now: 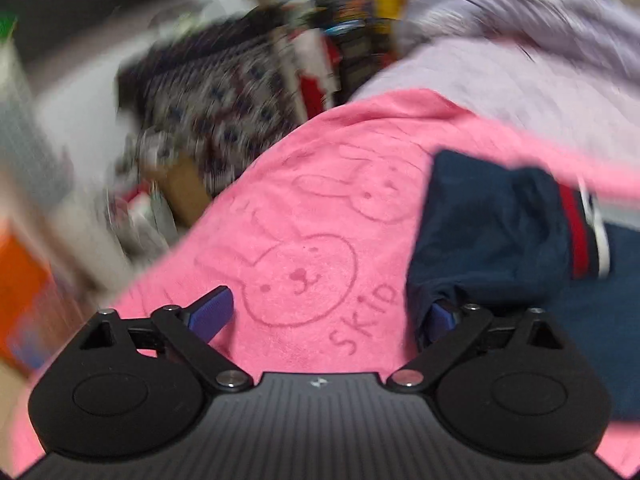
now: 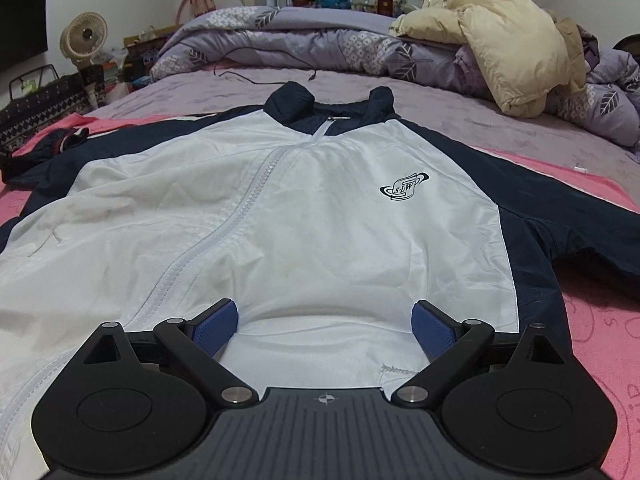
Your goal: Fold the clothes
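Observation:
A white and navy zip jacket lies spread front-up on a pink rabbit-print blanket. My right gripper is open, low over the jacket's white hem, holding nothing. In the left wrist view the jacket's navy sleeve with a red and white cuff lies bunched on the pink blanket. My left gripper is open above the blanket; the sleeve cloth drapes over its right finger. The left view is motion-blurred.
A purple quilt and a cream padded coat are heaped at the far end of the bed. A black cable lies on the lilac sheet. A fan and clutter stand past the bed's left edge.

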Tool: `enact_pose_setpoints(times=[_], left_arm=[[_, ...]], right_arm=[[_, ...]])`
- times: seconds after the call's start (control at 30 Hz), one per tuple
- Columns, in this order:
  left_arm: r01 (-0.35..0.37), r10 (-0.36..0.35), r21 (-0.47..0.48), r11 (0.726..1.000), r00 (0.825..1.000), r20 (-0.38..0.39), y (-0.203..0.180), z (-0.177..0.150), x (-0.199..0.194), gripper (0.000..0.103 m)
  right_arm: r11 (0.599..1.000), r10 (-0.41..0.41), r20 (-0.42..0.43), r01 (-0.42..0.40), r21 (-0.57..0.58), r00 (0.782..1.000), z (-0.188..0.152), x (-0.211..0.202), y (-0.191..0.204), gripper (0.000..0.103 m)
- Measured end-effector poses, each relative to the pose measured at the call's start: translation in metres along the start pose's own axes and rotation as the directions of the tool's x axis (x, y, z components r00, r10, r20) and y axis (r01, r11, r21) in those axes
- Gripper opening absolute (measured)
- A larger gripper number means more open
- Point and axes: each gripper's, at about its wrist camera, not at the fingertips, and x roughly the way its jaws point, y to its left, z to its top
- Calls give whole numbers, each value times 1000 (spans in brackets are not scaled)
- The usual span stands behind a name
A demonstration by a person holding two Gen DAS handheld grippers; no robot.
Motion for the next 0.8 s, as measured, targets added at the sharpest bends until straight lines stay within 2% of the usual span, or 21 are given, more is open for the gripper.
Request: enact_pose_setpoints(times=[0.1, 0.2, 0.4, 0.43, 0.47, 0.5, 0.53, 0.57, 0.6, 0.63, 0.7, 0.73, 0.77, 0.8], left_arm=[[62, -73, 131, 989, 994, 83, -20, -3, -23, 96], [111, -156, 265, 958, 976, 155, -41, -6, -46, 97], [174, -334, 505, 846, 909, 247, -83, -9, -89, 97], [201, -342, 482, 853, 912, 226, -94, -1, -83, 95], [198, -324, 465, 863, 923, 208, -105, 6, -73, 93], [190, -299, 447, 874, 936, 186, -116, 12, -63, 86], [171, -257, 427, 888, 954, 154, -124, 18, -51, 70], [163, -227, 402, 901, 967, 116, -130, 23, -39, 62], [186, -225, 360, 914, 972, 69, -131, 27, -30, 54], [205, -227, 319, 925, 973, 32, -130, 30, -21, 54], [226, -243, 271, 936, 970, 27, -120, 33, -19, 53], [237, -252, 252, 938, 967, 28, -114, 35, -20, 48], [252, -265, 230, 940, 964, 29, -106, 39, -19, 38], [260, -270, 196, 946, 962, 28, -96, 43, -17, 13]], right_arm=[[1000, -1, -1, 1, 2, 1000, 0, 1, 0, 96], [1000, -2, -1, 2, 2, 1000, 0, 1, 0, 96], [1000, -5, -1, 5, 2, 1000, 0, 1, 1, 96], [1000, -6, -1, 6, 1, 1000, 1, 1, 1, 96], [1000, -7, -2, 7, 1, 1000, 1, 1, 1, 97], [1000, -7, -2, 8, 1, 1000, 1, 1, 1, 97], [1000, -8, -2, 8, 1, 1000, 1, 1, 1, 97], [1000, -9, -3, 9, 2, 1000, 1, 2, 1, 97], [1000, -10, -3, 10, 3, 1000, 1, 2, 1, 97], [1000, -10, -3, 10, 3, 1000, 2, 2, 1, 97], [1000, -10, -3, 10, 5, 1000, 2, 2, 1, 97], [1000, -10, -3, 10, 7, 1000, 1, 2, 2, 98], [1000, -10, -2, 10, 8, 1000, 1, 3, 2, 98], [1000, -9, -2, 9, 10, 1000, 1, 3, 1, 98]])
